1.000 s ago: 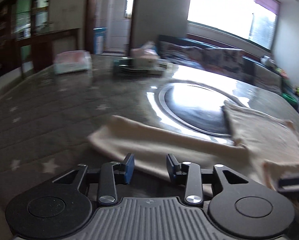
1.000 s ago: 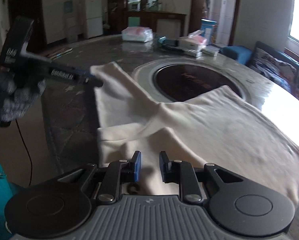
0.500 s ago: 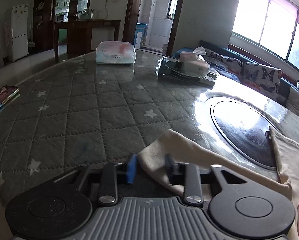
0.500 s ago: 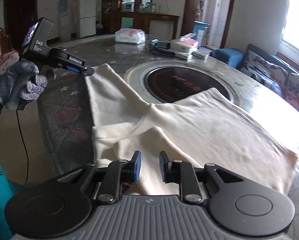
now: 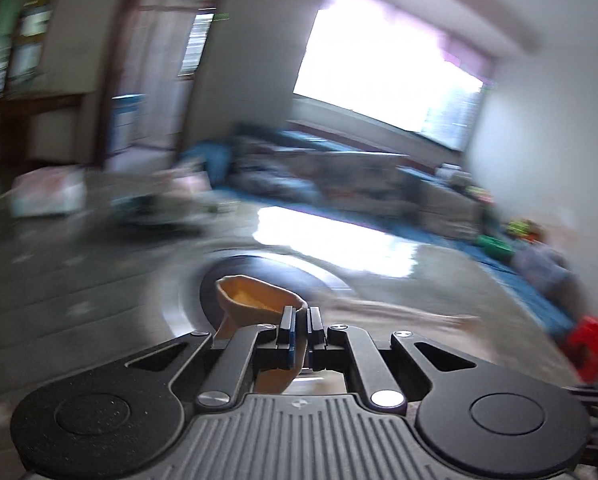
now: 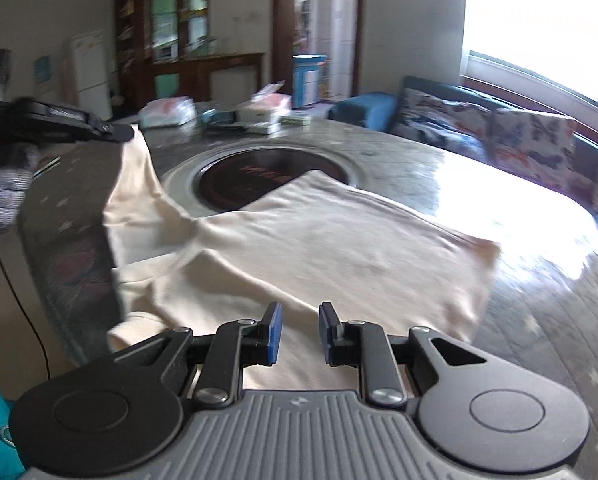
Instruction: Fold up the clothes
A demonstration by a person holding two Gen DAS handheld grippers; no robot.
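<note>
A cream long-sleeved garment lies spread on the round quilted table, partly over the dark round inset. My left gripper is shut on the sleeve's cuff, which bulges open beside the fingers. In the right wrist view the left gripper, held by a gloved hand, lifts the sleeve above the table. My right gripper hovers over the near part of the garment. Its pads stand a little apart, and nothing shows pinched between them.
Tissue packs and flat boxes sit at the table's far side. A blue sofa with patterned cushions runs beyond the table under the window. The table's edge drops off at the left. The left wrist view is heavily blurred.
The left gripper went to the sleeve's end, shut on the cuff and lifted it off the table. The right gripper kept its narrow gap and shifted over the garment.
</note>
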